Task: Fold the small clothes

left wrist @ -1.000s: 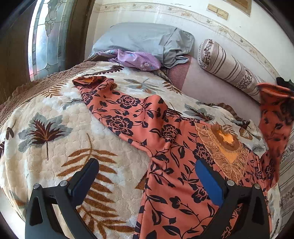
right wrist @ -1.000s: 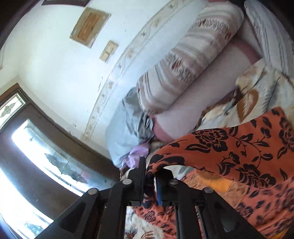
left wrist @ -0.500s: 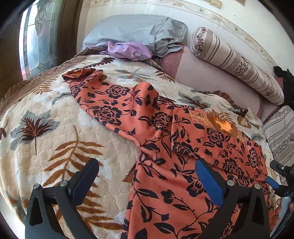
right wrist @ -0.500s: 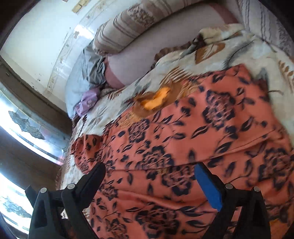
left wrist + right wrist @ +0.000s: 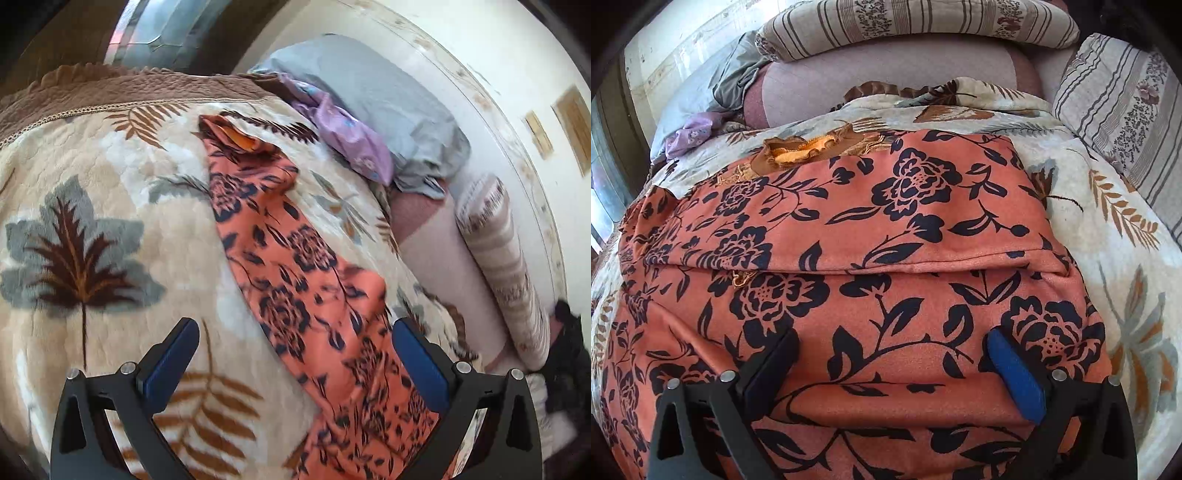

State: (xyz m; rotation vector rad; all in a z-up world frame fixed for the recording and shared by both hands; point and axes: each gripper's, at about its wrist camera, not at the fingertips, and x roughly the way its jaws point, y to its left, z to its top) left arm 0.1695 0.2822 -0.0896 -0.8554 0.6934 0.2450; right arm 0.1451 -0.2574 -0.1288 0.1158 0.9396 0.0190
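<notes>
An orange dress with black flowers (image 5: 886, 229) lies on the leaf-patterned blanket (image 5: 1126, 258). Its right sleeve is folded across the chest, below the orange embroidered neckline (image 5: 801, 147). In the left wrist view the left sleeve (image 5: 295, 266) lies stretched out, its cuff (image 5: 236, 136) at the far end. My left gripper (image 5: 295, 354) is open and empty, close above that sleeve. My right gripper (image 5: 892, 354) is open and empty, over the dress body.
A grey pillow (image 5: 388, 107) and a purple cloth (image 5: 347, 136) lie at the head of the bed. Striped bolsters (image 5: 916, 22) and a striped cushion (image 5: 1123, 99) line the wall side. The blanket's brown edge (image 5: 110, 92) runs by the window.
My right gripper let go of the right sleeve, which now lies folded over the chest, and drew back open. My left gripper swung left toward the outstretched left sleeve.
</notes>
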